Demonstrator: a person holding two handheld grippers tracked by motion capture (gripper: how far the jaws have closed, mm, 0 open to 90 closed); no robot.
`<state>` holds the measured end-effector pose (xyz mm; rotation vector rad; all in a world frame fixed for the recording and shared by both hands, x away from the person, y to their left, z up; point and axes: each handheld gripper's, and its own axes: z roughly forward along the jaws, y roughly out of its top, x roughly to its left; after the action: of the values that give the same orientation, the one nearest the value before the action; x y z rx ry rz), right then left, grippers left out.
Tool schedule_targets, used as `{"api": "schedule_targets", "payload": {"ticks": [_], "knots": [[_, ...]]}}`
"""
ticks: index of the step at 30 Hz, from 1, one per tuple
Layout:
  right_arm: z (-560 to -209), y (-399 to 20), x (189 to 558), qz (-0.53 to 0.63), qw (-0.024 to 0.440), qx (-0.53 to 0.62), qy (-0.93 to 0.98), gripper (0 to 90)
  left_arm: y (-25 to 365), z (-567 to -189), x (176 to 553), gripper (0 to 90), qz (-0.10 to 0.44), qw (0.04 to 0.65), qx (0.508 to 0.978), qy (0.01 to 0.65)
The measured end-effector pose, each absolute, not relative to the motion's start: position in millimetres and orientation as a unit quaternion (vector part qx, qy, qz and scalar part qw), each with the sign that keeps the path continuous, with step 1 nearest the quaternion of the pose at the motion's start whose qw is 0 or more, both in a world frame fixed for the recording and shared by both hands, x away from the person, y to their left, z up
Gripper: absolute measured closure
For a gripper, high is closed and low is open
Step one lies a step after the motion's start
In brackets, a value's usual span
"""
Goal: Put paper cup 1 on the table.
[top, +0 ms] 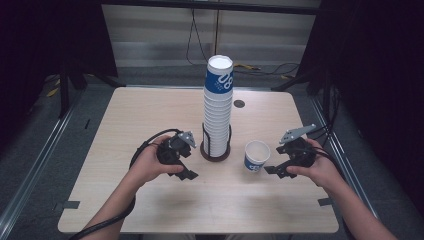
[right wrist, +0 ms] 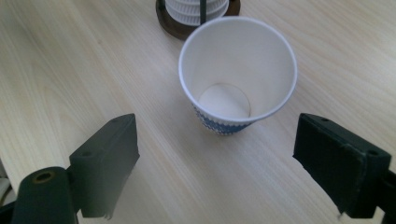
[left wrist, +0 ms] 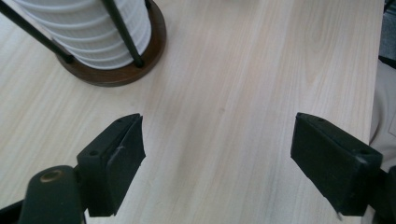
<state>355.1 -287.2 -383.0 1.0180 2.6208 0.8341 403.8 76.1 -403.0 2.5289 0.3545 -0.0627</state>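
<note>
The pale wooden counter (top: 150,115) carries a tall stack of paper cups (top: 218,107) standing in a wire holder with a round dark wooden base (left wrist: 119,77). Right of the base, apart from it, a single white-and-blue paper cup (top: 256,156) stands upright and empty. The right gripper (top: 276,170) sits just beside this cup — jaws wide apart, holding nothing. The left gripper (top: 186,172), left of the stack, has its jaws apart over bare wood.

The high view looks forward and down on the whole table (top: 150,210), the cup stack (top: 218,107) at centre. Both gripper views sit low and close, sharing the stack's base (left wrist: 116,77) (right wrist: 177,25).
</note>
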Motion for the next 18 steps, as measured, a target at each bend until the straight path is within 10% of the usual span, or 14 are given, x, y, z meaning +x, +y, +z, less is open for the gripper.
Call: {"api": "schedule_targets", "payload": {"ticks": [18], "knots": [[-367.6,-251.4,379.2,0.306,0.104,0.319,0.891,13.3,82.6,-361.1,431.3,17.2,-0.007,0.303,0.94,0.159]]}}
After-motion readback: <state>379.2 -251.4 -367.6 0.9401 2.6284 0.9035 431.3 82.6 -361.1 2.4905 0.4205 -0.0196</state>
